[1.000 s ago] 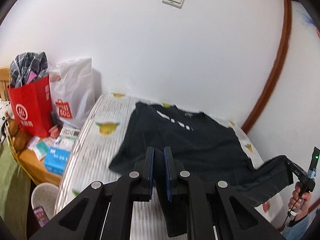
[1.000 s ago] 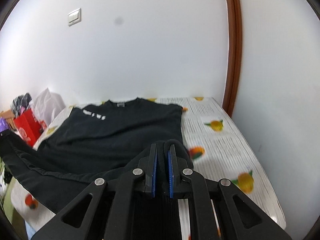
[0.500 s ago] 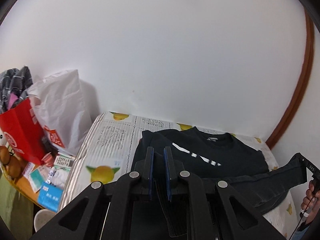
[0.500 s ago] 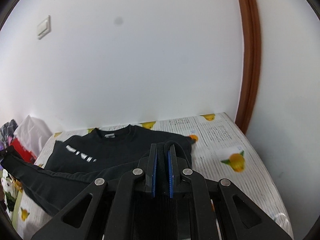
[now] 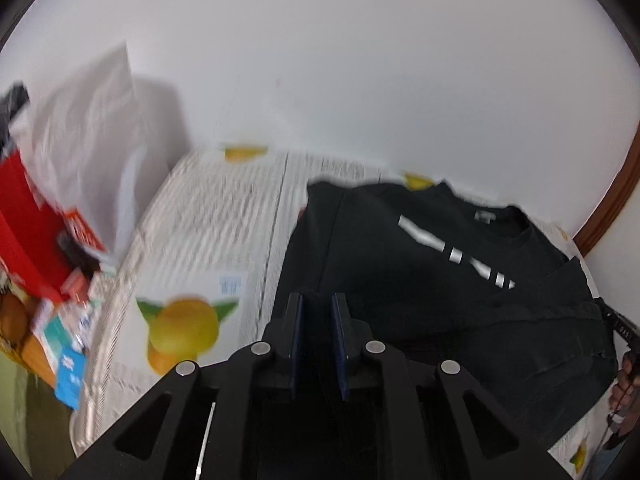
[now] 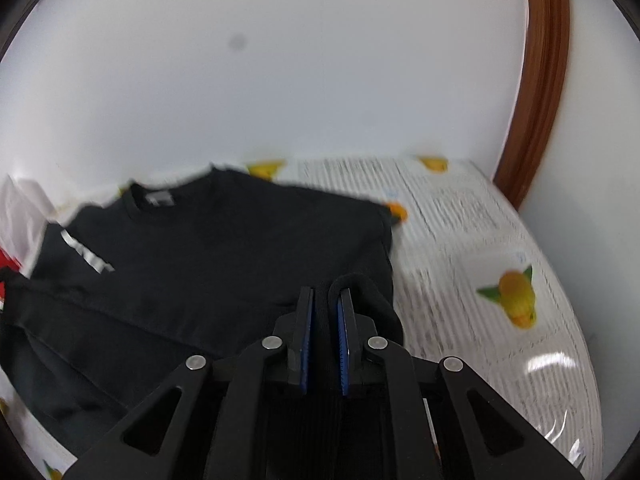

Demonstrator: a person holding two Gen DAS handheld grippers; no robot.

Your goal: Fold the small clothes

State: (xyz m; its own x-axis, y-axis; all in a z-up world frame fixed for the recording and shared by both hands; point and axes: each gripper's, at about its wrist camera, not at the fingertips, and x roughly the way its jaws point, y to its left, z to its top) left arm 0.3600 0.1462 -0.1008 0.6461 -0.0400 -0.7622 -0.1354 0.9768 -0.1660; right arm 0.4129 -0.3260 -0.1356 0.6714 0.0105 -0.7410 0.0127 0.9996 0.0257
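A black sweatshirt (image 5: 400, 264) with a white chest print lies on the bed, its collar toward the wall; it also shows in the right wrist view (image 6: 208, 264). My left gripper (image 5: 319, 312) is shut on the ribbed hem at the garment's left corner. My right gripper (image 6: 325, 308) is shut on the ribbed hem at the right corner, with a fold of cloth looped over its right finger. The hem is carried over the sweatshirt's body, stretched between the two grippers. The other gripper and the hand on it show at the left view's right edge (image 5: 624, 340).
The bed sheet (image 5: 208, 240) is white with printed text and orange fruit. A white bag (image 5: 92, 128), a red bag (image 5: 24, 224) and small boxes (image 5: 68, 336) stand left of the bed. A white wall is behind, and a brown door frame (image 6: 536, 92) at right.
Both grippers have carried the hem forward over the sweatshirt toward the collar and come down lower. The collar and wall are nearer in both views.
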